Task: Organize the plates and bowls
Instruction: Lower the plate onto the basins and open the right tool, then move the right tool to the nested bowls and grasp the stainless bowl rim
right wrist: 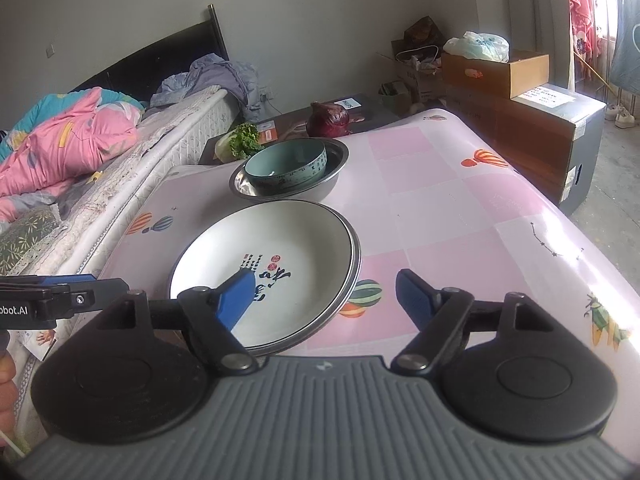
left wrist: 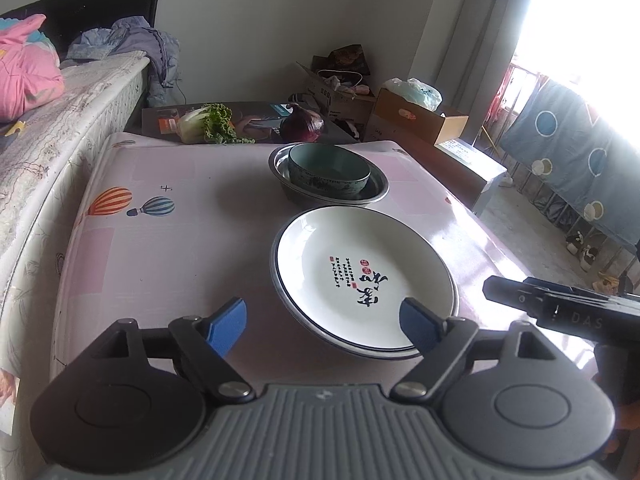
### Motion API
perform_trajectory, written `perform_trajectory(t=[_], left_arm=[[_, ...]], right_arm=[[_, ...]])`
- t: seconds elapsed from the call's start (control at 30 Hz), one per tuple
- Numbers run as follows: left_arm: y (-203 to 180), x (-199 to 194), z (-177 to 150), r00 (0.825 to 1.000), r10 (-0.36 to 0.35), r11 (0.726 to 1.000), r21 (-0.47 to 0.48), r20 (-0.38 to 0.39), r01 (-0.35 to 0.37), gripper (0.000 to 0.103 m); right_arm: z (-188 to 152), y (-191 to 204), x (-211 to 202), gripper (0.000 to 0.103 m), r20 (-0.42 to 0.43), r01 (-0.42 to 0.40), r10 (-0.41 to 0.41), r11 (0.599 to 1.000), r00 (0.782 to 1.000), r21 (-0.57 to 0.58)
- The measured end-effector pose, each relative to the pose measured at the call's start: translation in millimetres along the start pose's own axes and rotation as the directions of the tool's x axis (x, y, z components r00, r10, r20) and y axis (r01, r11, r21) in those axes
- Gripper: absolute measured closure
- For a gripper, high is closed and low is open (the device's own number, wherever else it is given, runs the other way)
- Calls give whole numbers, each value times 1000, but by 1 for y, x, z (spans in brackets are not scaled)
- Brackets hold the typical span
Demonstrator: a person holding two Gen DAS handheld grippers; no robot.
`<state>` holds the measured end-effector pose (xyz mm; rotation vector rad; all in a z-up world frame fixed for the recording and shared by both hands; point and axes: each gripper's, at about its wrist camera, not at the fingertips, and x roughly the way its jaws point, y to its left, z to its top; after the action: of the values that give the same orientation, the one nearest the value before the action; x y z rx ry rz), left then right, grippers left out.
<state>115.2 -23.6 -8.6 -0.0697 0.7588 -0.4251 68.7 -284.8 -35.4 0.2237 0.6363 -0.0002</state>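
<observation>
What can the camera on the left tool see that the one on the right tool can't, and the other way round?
Only the left view shows the blue cloth with circles and the shoes beneath it. Only the right view shows the watermelon print and the insect print on the tablecloth. Both show the white plate, the green bowl sitting inside the metal basin, and the cabbage.

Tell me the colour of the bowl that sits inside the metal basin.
The bowl is pale teal, with dark markings around its outside; the right wrist view shows it best.
</observation>
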Motion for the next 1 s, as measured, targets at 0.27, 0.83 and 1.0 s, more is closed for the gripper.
perform_trajectory(t=[0.27,0.83,1.0], left_arm=[[5,-6,-10,1000,16,1000,-12,-17,-16,14],[18,-18,-12,999,39,998,-49,-17,-40,10],[19,-21,-13,999,50,997,-53,-15,-50,10]], right_arm=[[-18,6,-23,15,-3,32,-32,999,999,-2],[-18,22,-40,2,14,51,-51,999,999,8],[-17,26,-44,2,14,50,-50,999,999,-2]])
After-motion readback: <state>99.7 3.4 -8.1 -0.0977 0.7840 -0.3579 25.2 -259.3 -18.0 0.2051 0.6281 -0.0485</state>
